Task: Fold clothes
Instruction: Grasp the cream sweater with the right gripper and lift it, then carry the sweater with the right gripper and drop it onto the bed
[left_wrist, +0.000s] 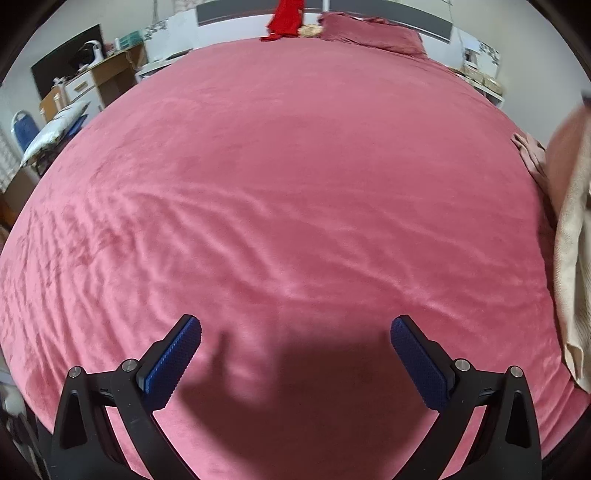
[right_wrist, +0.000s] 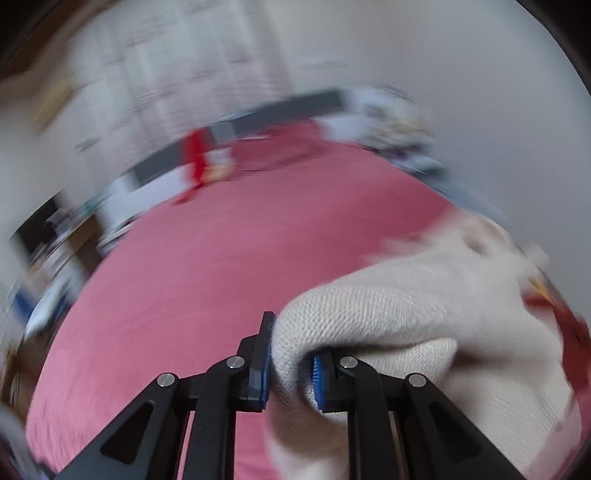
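Sweater, cream knit, hangs bunched at the right edge of the bed, pinched between the pressed fingers of the right gripper. Left gripper hovers over bare cover, fingers spread wide. The right view is blurred, so the grip seems firm; spread it flat mid-bed

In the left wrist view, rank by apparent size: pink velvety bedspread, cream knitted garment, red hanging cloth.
1. Pink velvety bedspread.
2. Cream knitted garment, cropped and nearer the camera.
3. Red hanging cloth, far away.

cream knit garment, bunched, held aloft
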